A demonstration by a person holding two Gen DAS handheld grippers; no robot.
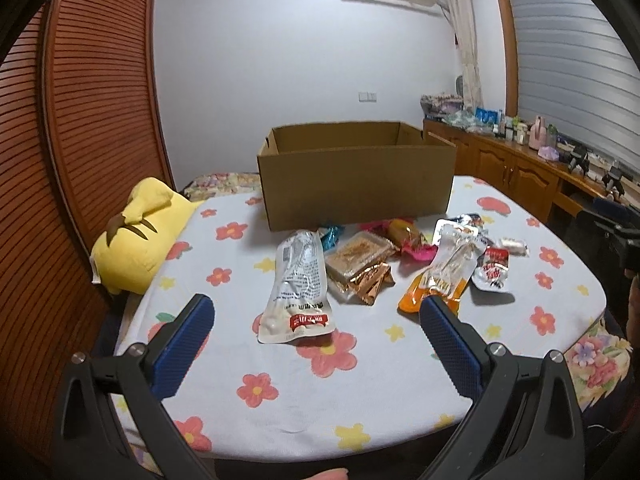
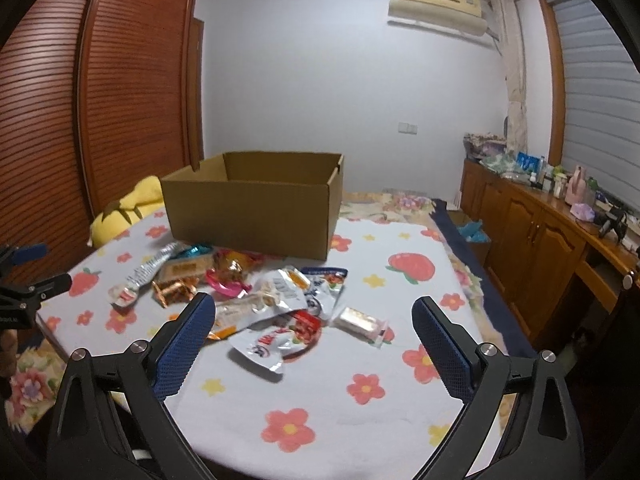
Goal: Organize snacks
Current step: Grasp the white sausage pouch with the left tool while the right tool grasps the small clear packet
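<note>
Left wrist: your left gripper (image 1: 316, 312) gapes wide, empty, lined up on the white pouch (image 1: 296, 286) | right gripper (image 2: 314, 316) spread too, holding nothing | snacks (image 2: 256, 300) heaped before the open box (image 2: 252, 216), handy for loading.

We see bare flowered sheet (image 1: 280, 412) between us and the snack pile (image 1: 384, 268), so both sets of fingers can travel forward low without meeting anything. The pile itself lies just in front of the cardboard box (image 1: 356, 188), crowding its near wall; the box's open top is unobstructed from above. On the left, a yellow plush toy (image 1: 136, 240) sits at the bed's edge beside the slatted wardrobe door (image 1: 92, 120), narrowing that side. On the right, open sheet runs beside the box (image 2: 400, 264), and the wooden cabinet (image 2: 532, 248) stands well apart.
</note>
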